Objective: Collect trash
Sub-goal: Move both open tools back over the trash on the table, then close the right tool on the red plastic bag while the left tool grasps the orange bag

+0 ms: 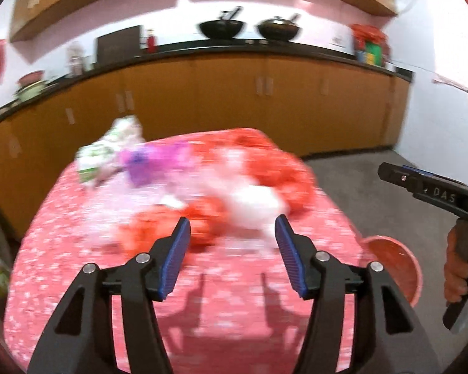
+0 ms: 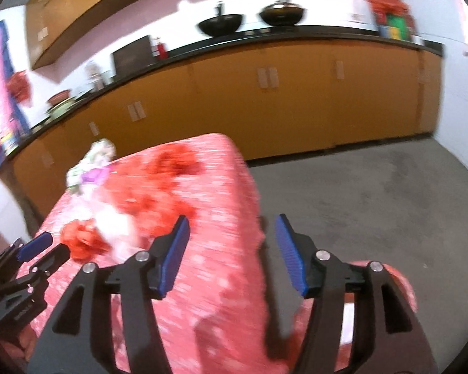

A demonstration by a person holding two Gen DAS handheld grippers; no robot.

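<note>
Blurred trash lies on a table with a red-and-white speckled cloth: red crumpled pieces, a white wad, a purple wrapper and a green-and-white wrapper. My left gripper hovers open above the table's near half, short of the pile, with nothing between its blue pads. My right gripper is open and empty over the table's right edge. It shows at the far right of the left wrist view, held by a hand. The same red pieces and white wad appear beside the left gripper.
A red round bin stands on the grey floor beside the table's right side, partly under my right gripper. Orange cabinets with a black counter line the far wall, carrying two dark woks. Bare floor lies right of the table.
</note>
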